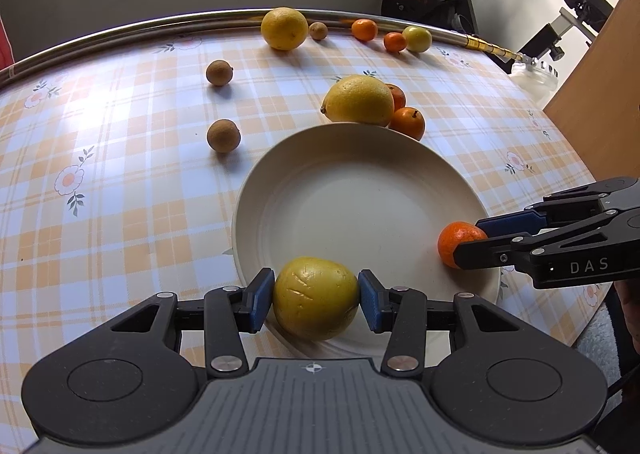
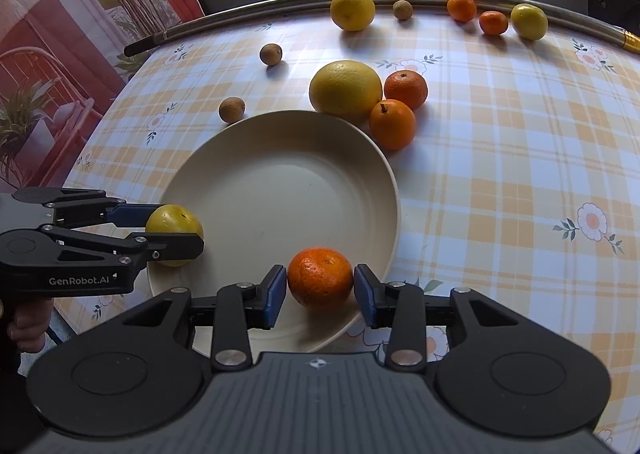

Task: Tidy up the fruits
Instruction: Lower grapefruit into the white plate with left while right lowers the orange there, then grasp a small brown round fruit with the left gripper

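Left wrist view: checked tablecloth (image 1: 120,182) carries your cream plate (image 1: 360,190) near its front edge. Your left gripper (image 1: 316,296) clamps a yellow fruit (image 1: 316,296) over the plate's near rim; your right gripper (image 2: 320,280) clamps a mandarin (image 2: 320,278) at the rim's right side.

Plate (image 2: 372,158) matt, smooth; tablecloth (image 2: 500,182) glossy plastic-like; tangerine (image 2: 320,278) skin dimpled; rail (image 1: 120,30) shiny metal.
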